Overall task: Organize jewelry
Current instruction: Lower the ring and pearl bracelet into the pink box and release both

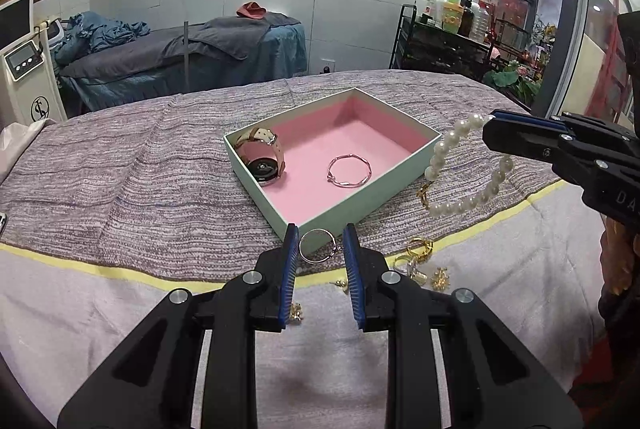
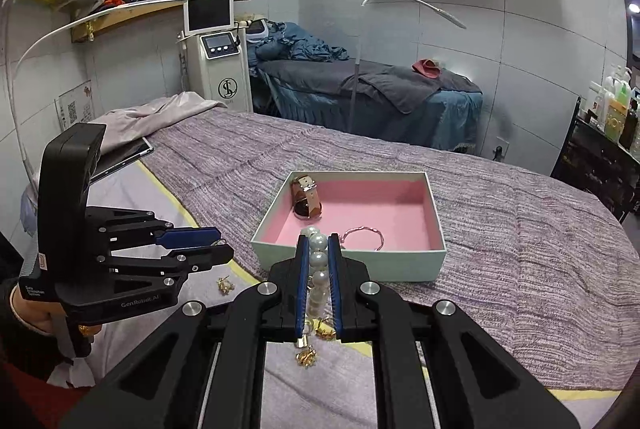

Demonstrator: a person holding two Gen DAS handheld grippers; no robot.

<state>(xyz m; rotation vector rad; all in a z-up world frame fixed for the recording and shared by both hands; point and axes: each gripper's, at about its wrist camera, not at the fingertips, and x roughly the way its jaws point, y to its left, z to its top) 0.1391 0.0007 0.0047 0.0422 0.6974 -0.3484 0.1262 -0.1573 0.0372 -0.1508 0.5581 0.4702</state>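
Watch [image 1: 262, 159] and bangle [image 1: 349, 171] already boxed [image 1: 320, 217]; left gripper [image 1: 321, 243] clamped on hoop ring [image 1: 316, 246], right gripper [image 2: 319, 249] on pearl bracelet [image 1: 460, 169]; gold earrings [image 1: 420, 261] left at five o'clock.

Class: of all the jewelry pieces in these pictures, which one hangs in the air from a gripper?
The pearl bracelet, hanging from the right gripper. The watch and bangle lie in the box.

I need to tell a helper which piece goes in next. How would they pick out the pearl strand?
Find the pink-lined box on the bed. Just right of it, the pearl strand dangles from the right hand-held gripper: the only white beads, unlike the metal pieces.
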